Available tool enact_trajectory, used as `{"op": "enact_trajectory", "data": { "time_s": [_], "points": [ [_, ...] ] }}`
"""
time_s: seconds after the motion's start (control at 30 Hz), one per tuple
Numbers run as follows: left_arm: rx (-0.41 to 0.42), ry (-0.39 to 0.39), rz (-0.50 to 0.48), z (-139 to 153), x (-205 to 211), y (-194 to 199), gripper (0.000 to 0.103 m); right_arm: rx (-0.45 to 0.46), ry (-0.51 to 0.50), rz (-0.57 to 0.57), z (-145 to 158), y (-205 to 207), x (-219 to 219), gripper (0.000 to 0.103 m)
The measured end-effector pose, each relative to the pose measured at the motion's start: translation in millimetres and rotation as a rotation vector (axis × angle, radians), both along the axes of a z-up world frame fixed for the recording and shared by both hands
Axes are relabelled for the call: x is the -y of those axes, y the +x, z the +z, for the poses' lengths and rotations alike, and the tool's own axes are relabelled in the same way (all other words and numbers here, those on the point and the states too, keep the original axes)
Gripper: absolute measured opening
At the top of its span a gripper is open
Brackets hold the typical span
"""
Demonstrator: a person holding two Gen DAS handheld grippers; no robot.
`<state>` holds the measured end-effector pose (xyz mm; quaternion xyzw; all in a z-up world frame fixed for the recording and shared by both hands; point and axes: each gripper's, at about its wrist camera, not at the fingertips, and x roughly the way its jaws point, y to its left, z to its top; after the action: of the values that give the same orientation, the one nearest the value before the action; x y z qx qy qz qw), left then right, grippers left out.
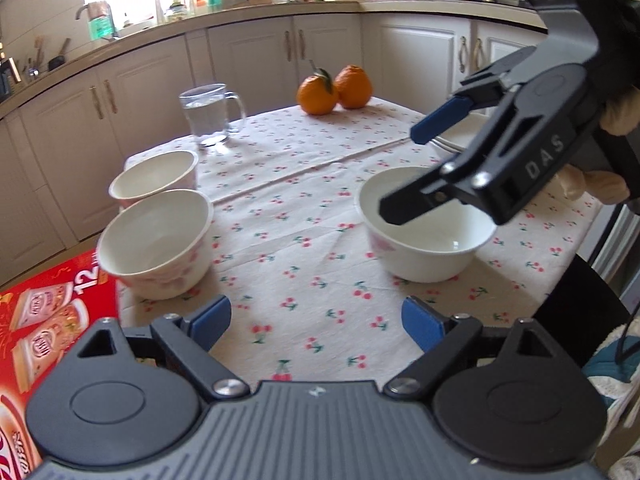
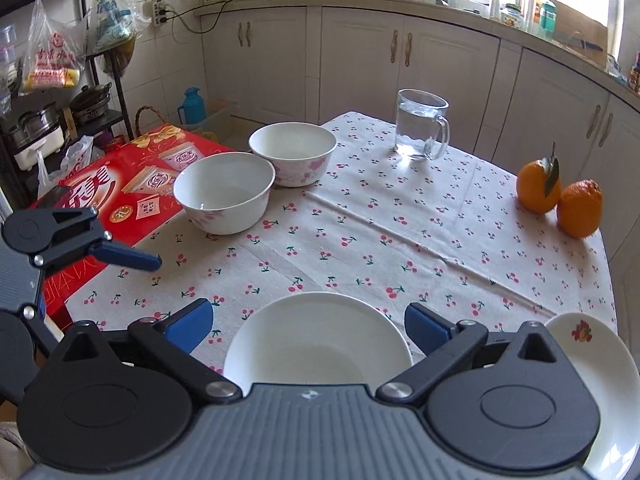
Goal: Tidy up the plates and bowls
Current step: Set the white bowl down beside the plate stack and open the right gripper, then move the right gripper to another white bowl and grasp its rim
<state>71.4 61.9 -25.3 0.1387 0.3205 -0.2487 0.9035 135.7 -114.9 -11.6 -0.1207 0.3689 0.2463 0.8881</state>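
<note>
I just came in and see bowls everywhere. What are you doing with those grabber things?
A person holds a gripper in each hand over the cherry tablecloth, tidying plates and bowls. Both sets of jaws are open and hold nothing. The right gripper hangs above a white bowl, with a plate beside it. The left gripper is over bare cloth. Two more bowls sit together at the table's far side.

From your right wrist view: bowl (image 2: 318, 344) at 6 o'clock, plate (image 2: 596, 364) just beside at 4, two touching bowls (image 2: 224, 192) (image 2: 294, 152) at 10–11, mug (image 2: 420, 124) at 1, oranges (image 2: 560, 196) at 2, all on the table (image 2: 400, 240).
</note>
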Motion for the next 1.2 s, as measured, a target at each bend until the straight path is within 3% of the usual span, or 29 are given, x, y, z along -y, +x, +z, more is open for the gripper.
{"op": "enact_trajectory", "data": {
  "time_s": [0.37, 0.8, 0.9, 1.2],
  "points": [
    [0.052, 0.057, 0.121, -4.3, -44.1, 31.4, 0.092, -0.004, -0.087, 0.112, 15.1, 23.4, -39.6, 0.103],
    [0.042, 0.04, 0.18, -22.0, -64.6, 77.3, 0.092, -0.107, -0.128, 0.202, 17.7, 100.9, -92.5, 0.103],
    [0.041, 0.039, 0.178, -25.8, -64.0, 84.5, 0.092, -0.135, -0.121, 0.227, 12.7, 117.6, -103.7, 0.1],
    [0.048, 0.021, 0.154, -26.2, -64.0, 95.9, 0.09, -0.213, -0.119, 0.279, -6.1, 152.4, -129.9, 0.076]
  ]
}}
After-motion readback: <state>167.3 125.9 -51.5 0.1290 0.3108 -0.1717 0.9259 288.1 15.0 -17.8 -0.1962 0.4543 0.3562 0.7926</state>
